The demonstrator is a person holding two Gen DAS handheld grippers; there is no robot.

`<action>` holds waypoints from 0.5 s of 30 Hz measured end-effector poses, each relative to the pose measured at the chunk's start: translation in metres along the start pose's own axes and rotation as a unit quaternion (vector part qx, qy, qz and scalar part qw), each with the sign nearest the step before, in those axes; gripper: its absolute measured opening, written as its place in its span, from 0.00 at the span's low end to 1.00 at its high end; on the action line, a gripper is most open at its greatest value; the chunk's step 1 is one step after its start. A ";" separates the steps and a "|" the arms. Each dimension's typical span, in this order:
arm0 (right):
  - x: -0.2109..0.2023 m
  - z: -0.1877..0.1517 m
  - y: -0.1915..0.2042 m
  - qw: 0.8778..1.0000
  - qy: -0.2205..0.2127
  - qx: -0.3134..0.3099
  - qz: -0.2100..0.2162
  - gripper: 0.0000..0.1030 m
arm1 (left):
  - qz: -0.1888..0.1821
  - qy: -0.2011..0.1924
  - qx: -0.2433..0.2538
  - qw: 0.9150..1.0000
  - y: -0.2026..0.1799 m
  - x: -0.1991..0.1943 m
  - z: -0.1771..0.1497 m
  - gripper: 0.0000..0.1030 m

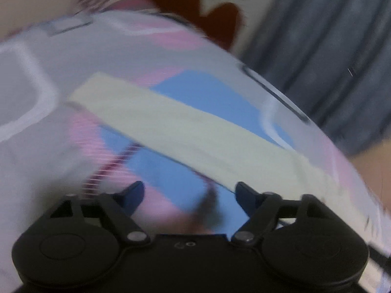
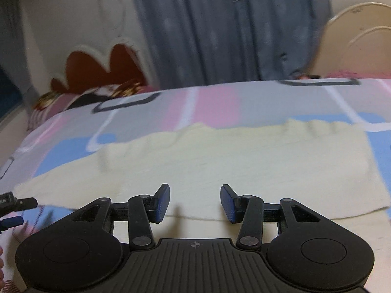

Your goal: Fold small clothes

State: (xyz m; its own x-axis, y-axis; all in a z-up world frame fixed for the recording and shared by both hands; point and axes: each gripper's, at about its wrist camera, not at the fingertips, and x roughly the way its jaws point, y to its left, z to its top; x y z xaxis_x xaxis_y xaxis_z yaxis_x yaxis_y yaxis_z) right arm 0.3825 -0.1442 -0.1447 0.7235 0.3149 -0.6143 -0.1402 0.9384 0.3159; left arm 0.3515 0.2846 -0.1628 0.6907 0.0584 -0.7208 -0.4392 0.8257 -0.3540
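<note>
On a bed covered by a pink, blue and grey patterned sheet [image 2: 215, 105], a pale yellow garment [image 2: 220, 161] is seen spread flat, its long axis running from side to side across the right wrist view. The right gripper [image 2: 195, 201] is held low over the garment's near edge with its jaws parted and nothing between them; the cloth is seen directly ahead of and beneath its fingers. The left gripper [image 1: 189, 195] is likewise spread and empty, and is shown in a blurred view beside one narrow end of the garment [image 1: 185, 131], which stretches away diagonally from its right finger. The right gripper is judged nearer the garment's middle, the left nearer its end. A grey curtain [image 2: 232, 29] is seen beyond the bed's far edge.
</note>
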 end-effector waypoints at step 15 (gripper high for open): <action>0.048 -0.006 0.050 0.999 0.014 -0.028 -0.010 0.44 | -0.030 -0.055 -0.128 0.990 0.060 0.047 0.051 0.23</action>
State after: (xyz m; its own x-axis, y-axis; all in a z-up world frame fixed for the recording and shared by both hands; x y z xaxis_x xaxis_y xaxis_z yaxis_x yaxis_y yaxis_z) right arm 0.4060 -0.0815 -0.1632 0.7075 0.2991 -0.6403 -0.1636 0.9507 0.2634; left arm 0.3871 0.3654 -0.1868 0.7721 0.0854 -0.6297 -0.5165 0.6615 -0.5437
